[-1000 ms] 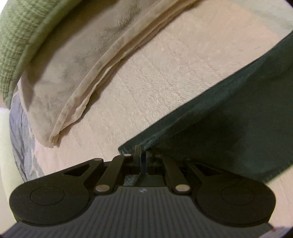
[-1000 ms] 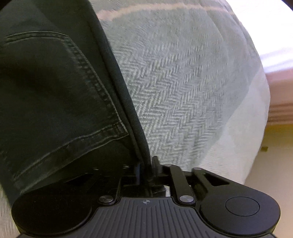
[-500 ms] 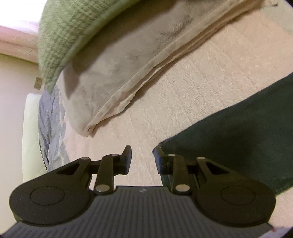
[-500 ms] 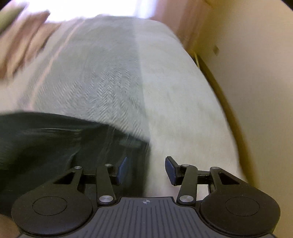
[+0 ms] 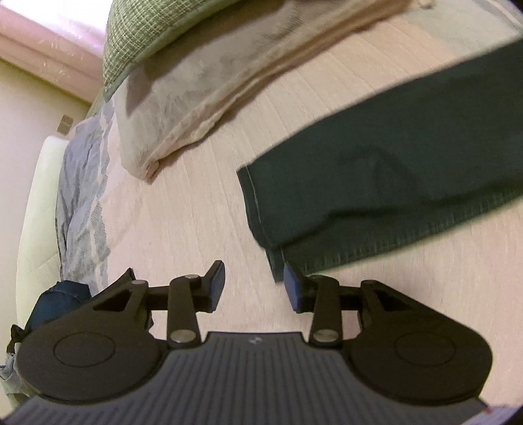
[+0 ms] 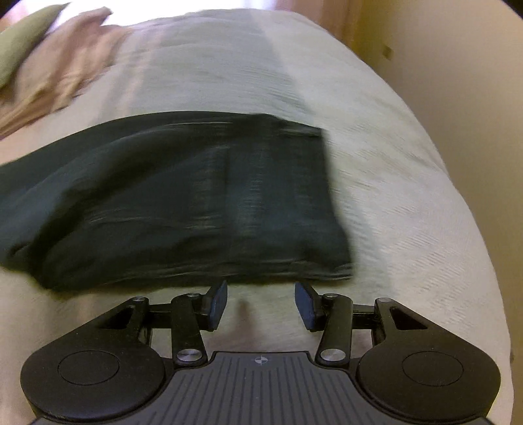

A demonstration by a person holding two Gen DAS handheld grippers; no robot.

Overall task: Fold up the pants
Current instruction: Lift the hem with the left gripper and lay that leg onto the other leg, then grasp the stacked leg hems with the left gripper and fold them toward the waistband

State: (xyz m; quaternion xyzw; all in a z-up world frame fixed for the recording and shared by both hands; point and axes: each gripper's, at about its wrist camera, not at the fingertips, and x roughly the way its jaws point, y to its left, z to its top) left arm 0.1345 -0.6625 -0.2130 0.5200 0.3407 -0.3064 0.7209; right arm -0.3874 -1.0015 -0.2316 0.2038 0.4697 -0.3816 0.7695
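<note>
Dark green pants (image 6: 183,196) lie flat on the bed, legs stacked one on the other. In the left wrist view the hem end of the pants (image 5: 376,170) stretches to the right, its corner just ahead of my right finger. My left gripper (image 5: 254,286) is open and holds nothing, hovering a little back from the hems. In the right wrist view the waist end lies just beyond my right gripper (image 6: 261,304), which is open and empty above the bedspread. The right wrist view is motion-blurred.
A beige pillow (image 5: 209,85) and a green cushion (image 5: 143,29) lie at the head of the bed. A grey patterned sheet (image 5: 81,202) hangs at the bed's left edge. Pale bedspread (image 6: 408,196) falls away toward a cream wall (image 6: 457,81) on the right.
Both grippers were shut on the pants a second ago, left on the hems and right on the waistband. Both have let go, opened and pulled back, leaving the pants on the bed.
</note>
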